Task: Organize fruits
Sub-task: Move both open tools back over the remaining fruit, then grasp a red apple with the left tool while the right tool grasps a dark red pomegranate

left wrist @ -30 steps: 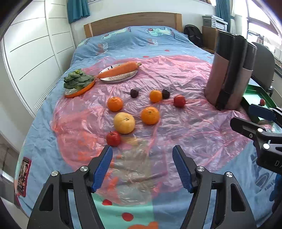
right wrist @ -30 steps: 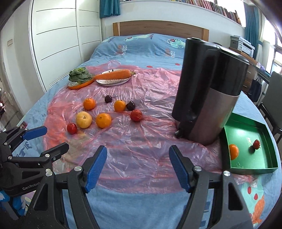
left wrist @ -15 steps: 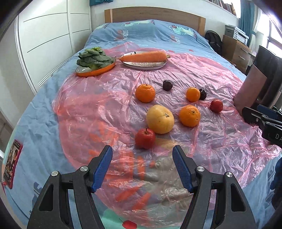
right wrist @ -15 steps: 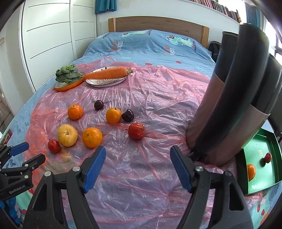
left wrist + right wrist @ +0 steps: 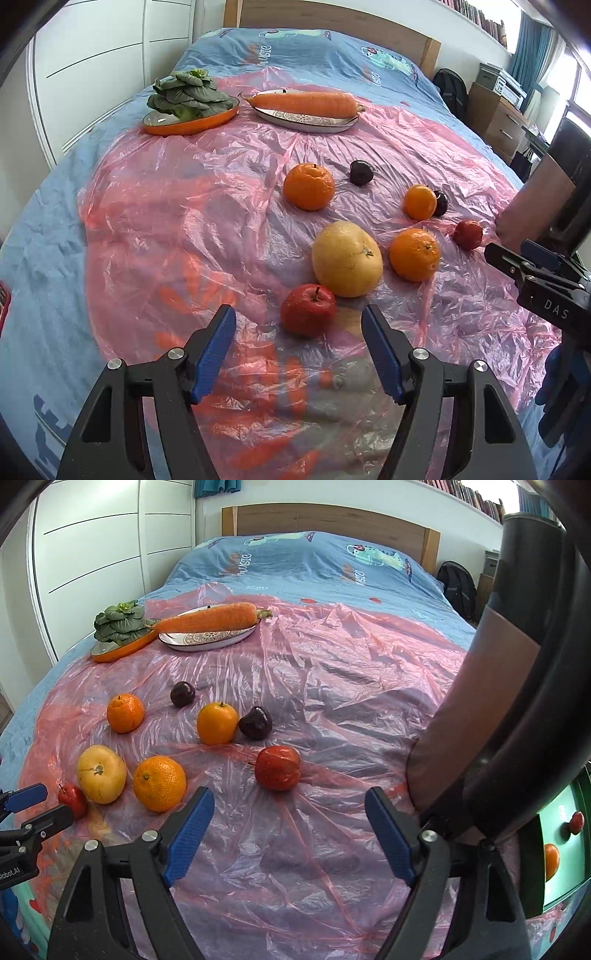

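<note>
1. Left wrist view: the left gripper (image 5: 298, 349) stands with its jaws wide and nothing between them. The nearest red apple (image 5: 307, 309) lies just ahead of the gap, untouched, against the yellow grapefruit (image 5: 346, 258).
2. Same view: three oranges, two dark plums and a second red fruit (image 5: 468, 234) lie loose on the pink plastic sheet (image 5: 177, 229). None of these has been sorted.
3. Same view: the greens (image 5: 186, 94) and the carrot (image 5: 303, 104) sit on their own plates at the far edge.
4. Right wrist view: the right gripper (image 5: 290, 830) is likewise wide and empty, above bare sheet, with a red apple (image 5: 277, 768) just ahead.
5. Same view: the green tray (image 5: 559, 853), behind the dark appliance (image 5: 517, 686), holds one orange and one small red fruit.
6. Judgement: two pieces appear placed and eight remain on the sheet, so the task is at an early stage.
</note>
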